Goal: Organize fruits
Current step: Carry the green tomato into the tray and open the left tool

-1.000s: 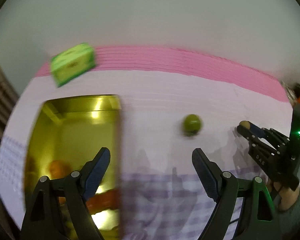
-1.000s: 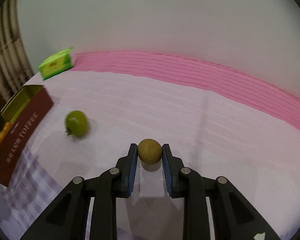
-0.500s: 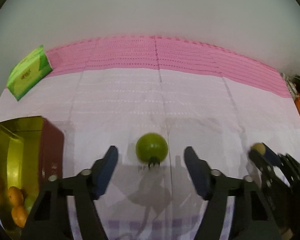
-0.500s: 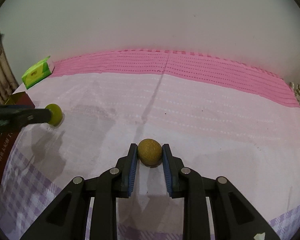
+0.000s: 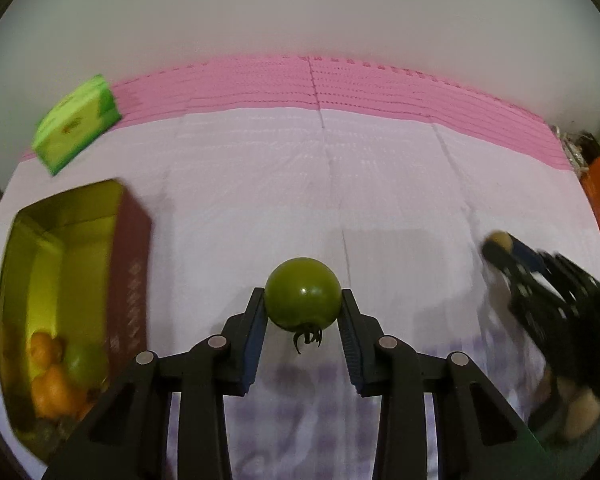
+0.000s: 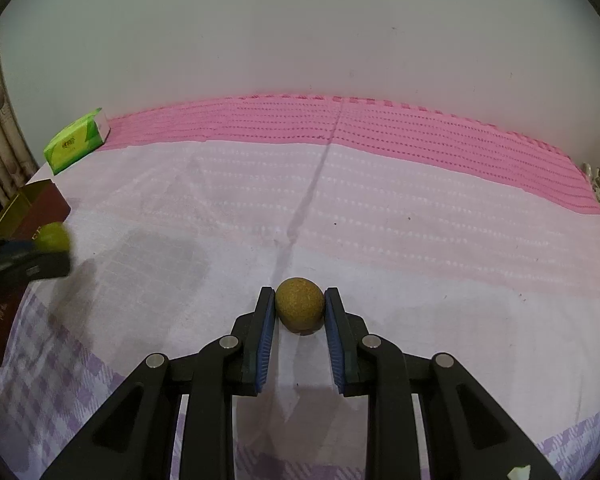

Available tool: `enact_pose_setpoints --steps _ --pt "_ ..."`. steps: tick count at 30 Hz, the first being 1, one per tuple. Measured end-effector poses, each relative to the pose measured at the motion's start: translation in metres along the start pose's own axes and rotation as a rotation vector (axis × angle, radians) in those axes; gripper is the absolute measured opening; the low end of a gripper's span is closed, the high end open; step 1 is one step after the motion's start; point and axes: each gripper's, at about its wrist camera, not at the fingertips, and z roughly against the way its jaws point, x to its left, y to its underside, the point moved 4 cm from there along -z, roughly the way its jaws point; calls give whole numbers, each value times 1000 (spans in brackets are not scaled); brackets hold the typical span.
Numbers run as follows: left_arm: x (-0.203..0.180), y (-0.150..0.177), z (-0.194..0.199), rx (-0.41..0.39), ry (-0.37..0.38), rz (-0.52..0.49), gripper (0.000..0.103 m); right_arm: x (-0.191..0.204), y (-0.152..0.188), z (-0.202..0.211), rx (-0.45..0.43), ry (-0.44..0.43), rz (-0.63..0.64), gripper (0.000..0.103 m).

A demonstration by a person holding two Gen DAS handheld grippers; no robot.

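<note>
Two fruits in my grips right now. My left gripper has both blue pads clamped on a green tomato, stem end toward the camera, calyx hanging below it; the log has the jaws just finishing their closing and the pads already sit flush on both sides. The tomato is over the pale pink cloth, right of the box. My right gripper is clenched on a small brown round fruit, rough speckled skin, pads tight on both sides, just above the cloth; can't tell if it touches.

Left of the tomato sits a tin box, dark red outside, gold inside, open top. In its near end I see orange fruits and one green fruit, blurry. A green tissue pack lies behind the box near the bright pink strip of cloth at the wall.

In the left view my right gripper shows at the right edge with the brown fruit at its tip, blurred, fingers of a hand below it. In the right view the left gripper and tomato show at the far left edge, against the box.
</note>
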Motion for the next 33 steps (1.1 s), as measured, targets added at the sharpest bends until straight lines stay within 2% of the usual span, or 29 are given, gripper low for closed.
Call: enact_pose_setpoints --steps 5,13,23,33 --pt "24 17 33 -31 -32 22 36 0 0 -2 5 10 -1 23" --pt "83 41 75 -72 -96 134 36 7 0 -5 16 40 25 23" --pt "140 62 85 -61 -179 227 36 10 1 -5 17 51 33 23" --pt "168 76 72 -12 -217 262 36 10 1 -5 16 50 33 24"
